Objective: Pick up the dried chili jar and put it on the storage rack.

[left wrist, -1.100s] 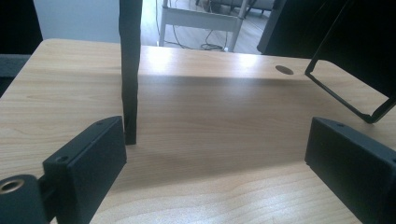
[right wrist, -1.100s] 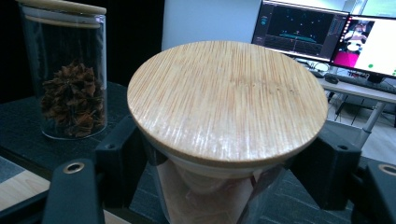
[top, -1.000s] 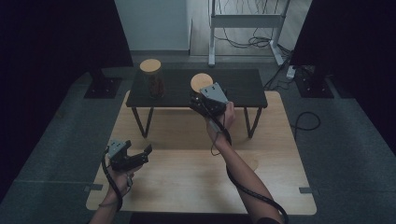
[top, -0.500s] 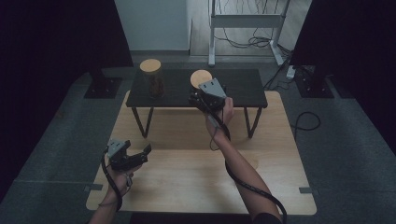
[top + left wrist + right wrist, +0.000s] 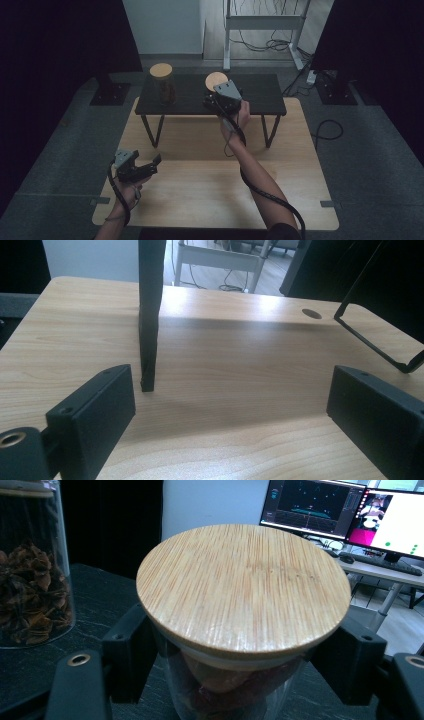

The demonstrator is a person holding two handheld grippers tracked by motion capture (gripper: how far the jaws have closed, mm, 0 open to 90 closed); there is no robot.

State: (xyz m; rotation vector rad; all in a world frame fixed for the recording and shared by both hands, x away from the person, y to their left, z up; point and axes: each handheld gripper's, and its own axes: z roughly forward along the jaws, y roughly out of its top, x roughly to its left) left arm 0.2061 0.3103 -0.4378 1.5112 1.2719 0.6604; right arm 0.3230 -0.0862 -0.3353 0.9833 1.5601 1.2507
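A glass jar with a round bamboo lid point(image 5: 216, 80) point(image 5: 243, 590) stands on a low black table point(image 5: 260, 95). My right gripper point(image 5: 216, 102) point(image 5: 240, 665) is open, one jaw on each side of this jar just under the lid, close to the glass; I cannot tell if they touch. Reddish contents show inside. A second lidded jar point(image 5: 162, 82) point(image 5: 30, 580) with brown dried pieces stands to its left. Low over the wooden table point(image 5: 200, 190), my left gripper point(image 5: 150, 167) point(image 5: 230, 405) is open with nothing in it.
The black table's legs point(image 5: 149, 315) stand on the wooden table just ahead of my left gripper. A white desk frame point(image 5: 262, 22) and a floor cable point(image 5: 327, 132) lie beyond. Lit monitors point(image 5: 350, 515) sit behind the jar.
My right gripper has moved forward, bringing its jaws around the bamboo-lidded jar. The left gripper has stayed where it was.
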